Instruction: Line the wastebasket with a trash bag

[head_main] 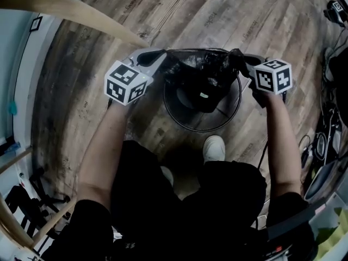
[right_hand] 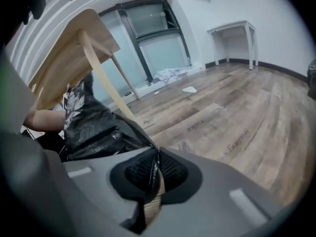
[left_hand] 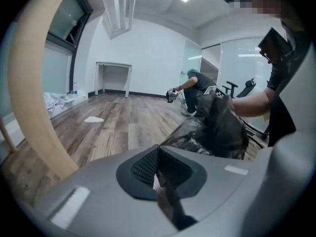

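A round black wire wastebasket (head_main: 231, 113) stands on the wooden floor in front of the person's feet. A crumpled black trash bag (head_main: 202, 69) is stretched across its far rim and hangs into it. My left gripper (head_main: 162, 58) is at the bag's left edge, shut, with a strip of black film pinched between its pads (left_hand: 148, 169). The bag (left_hand: 219, 127) bunches up just beyond those jaws. My right gripper (head_main: 243, 63) is at the bag's right edge, also shut on a fold of the bag (right_hand: 94, 127), whose film runs in between its pads (right_hand: 170, 172).
A pale wooden furniture leg (head_main: 70, 10) slants in from the upper left, close to my left gripper. The person's white shoe (head_main: 213, 147) is just in front of the basket. Cables and gear (head_main: 329, 135) lie at the right. Another person (left_hand: 195, 88) crouches far across the room.
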Demonstrator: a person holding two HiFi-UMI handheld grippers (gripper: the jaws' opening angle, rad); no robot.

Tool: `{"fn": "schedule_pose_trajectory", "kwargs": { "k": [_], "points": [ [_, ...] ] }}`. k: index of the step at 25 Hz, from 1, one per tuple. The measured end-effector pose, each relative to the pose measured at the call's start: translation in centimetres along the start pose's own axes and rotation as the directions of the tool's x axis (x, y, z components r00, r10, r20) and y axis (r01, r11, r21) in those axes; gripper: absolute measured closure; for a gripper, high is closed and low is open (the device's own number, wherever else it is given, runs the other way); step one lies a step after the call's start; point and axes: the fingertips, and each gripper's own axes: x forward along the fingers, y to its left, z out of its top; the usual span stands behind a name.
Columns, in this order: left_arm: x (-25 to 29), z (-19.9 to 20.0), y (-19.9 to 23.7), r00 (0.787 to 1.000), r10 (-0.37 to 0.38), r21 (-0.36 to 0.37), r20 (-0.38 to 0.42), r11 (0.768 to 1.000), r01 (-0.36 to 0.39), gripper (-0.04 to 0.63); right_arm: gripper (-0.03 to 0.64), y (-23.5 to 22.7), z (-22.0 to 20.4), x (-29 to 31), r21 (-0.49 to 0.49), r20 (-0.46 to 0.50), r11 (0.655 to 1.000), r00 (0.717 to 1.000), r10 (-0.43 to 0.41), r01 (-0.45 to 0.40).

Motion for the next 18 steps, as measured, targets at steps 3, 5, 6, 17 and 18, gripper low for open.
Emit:
{"fn": "schedule_pose_trajectory", "kwargs": {
  "k": [3,5,6,17,18],
  "points": [
    [0.2,-2.2,-0.8,0.999,-0.024,0.022,-0.049,0.999,0.025,0.588,0.600,0.1,-2.6,1.0,0.037,-0.032,0.998,0.998,0.047,-0.046],
    [0.1,-3.0,-1.2,0.998,-0.044,0.025,-0.054,0.999,0.046,0.588,0.600,0.7,-3.0,0.8,0.038,-0.012,0.997,0.998,0.068,-0.067],
    [-0.1,-3.3,-1.3,0.997,-0.057,0.018,-0.045,0.998,0.058,0.586,0.600,0.9,-3.1,0.7,0.036,-0.001,0.997,0.997,0.073,-0.073],
    [-5.9,-1.9,2.2,0.995,0.001,0.009,0.104,1.000,-0.002,0.382,0.412,0.9,-2.9,-1.5,0.015,0.061,0.999,0.997,0.044,-0.045],
    [-6.5,-1.1,2.0,0.992,-0.002,0.028,0.125,1.000,-0.002,0.378,0.391,0.9,-2.6,-2.0,0.019,0.080,0.999,0.996,0.045,-0.047]
  ]
}}
